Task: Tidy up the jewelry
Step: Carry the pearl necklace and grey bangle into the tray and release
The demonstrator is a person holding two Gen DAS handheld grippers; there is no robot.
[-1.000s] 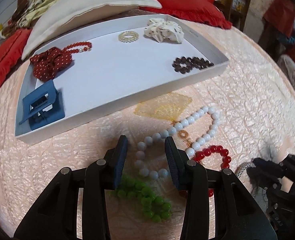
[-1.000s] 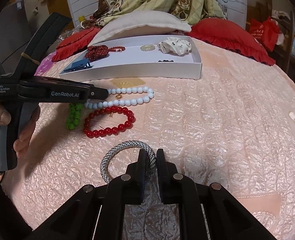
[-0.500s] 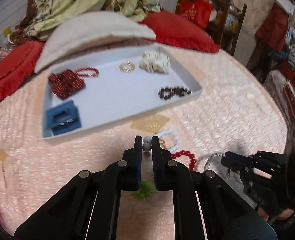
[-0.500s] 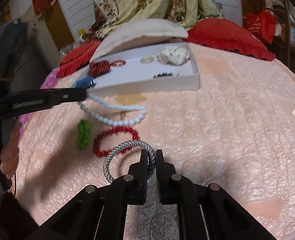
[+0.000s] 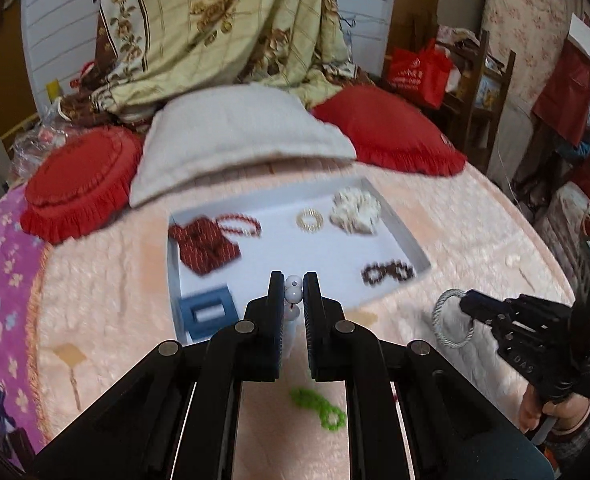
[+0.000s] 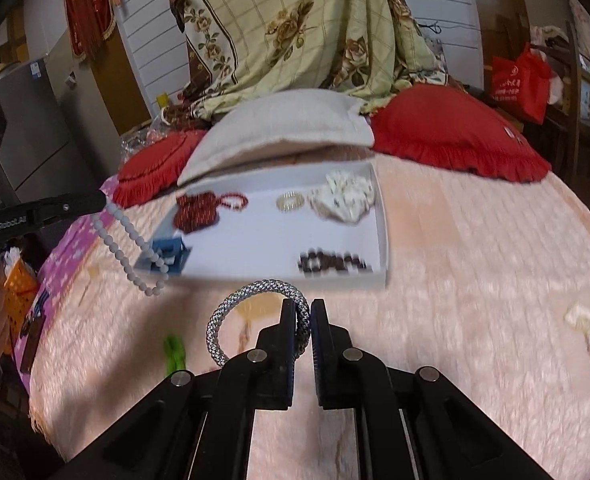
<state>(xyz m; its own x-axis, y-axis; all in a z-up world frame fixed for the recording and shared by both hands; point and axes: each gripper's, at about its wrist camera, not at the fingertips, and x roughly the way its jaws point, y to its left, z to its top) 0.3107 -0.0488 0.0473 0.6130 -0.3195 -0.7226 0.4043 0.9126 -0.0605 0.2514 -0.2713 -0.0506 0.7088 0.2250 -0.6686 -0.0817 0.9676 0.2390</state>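
Both tools loaded and lifted above the quilted pink bedspread, near side of the white tray. Left gripper pinching two or three round beads of the white bead necklace, the rest dangling in a long limp loop at the tray's left near corner, just over the blue hair clip. Light, probably, and wholly floppy: likely to swing and drag, so better lowered bottom first and let pool; smooth glossy beads apt to roll between flat pads, hence a pinch across the strand between beads rather than on a single bead. Right gripper closed on the right side of the silver rope bangle, a braided, speckled ring holding its round shape in the air, so stiff enough to carry by one edge and with enough texture for a sure grip. Already in the tray: a dark red fabric bow with a red bead bracelet at far left, a small pale coil ring, a crumpled white scrunchie at far right, a dark brown bead bracelet at near right. Green bead bracelet lying on the spread, near and between the tools.
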